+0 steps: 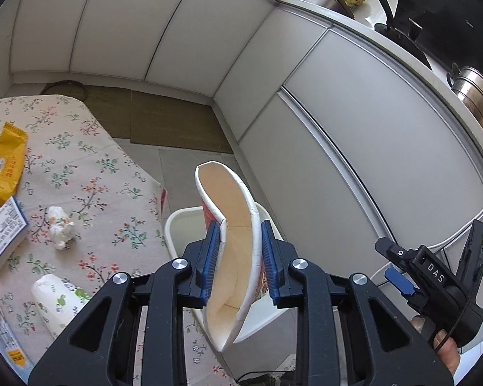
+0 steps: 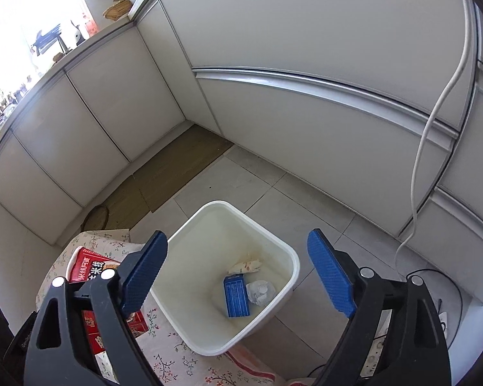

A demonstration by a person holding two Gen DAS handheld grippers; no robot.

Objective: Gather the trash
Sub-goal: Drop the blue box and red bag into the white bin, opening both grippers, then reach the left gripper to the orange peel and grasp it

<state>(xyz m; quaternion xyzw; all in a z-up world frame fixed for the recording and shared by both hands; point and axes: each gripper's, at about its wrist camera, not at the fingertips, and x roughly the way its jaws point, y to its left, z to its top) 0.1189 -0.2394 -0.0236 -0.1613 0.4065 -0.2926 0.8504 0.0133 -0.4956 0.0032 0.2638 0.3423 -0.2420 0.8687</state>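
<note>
Left tool clamped on squashed paper cup above white bin; right tool wide, empty.

- Bright daylight in both views, soft, with only faint shadows.
- Strongest from the window at the top left of the right view, washed out to white.
- Shiny glare on the cabinet doors and the pot.
- Bent by the fisheye: straight cabinet edges curved, black corners all around.
- Sharp in the middle, a little soft near the edges.
- Dark at the stove.
</note>
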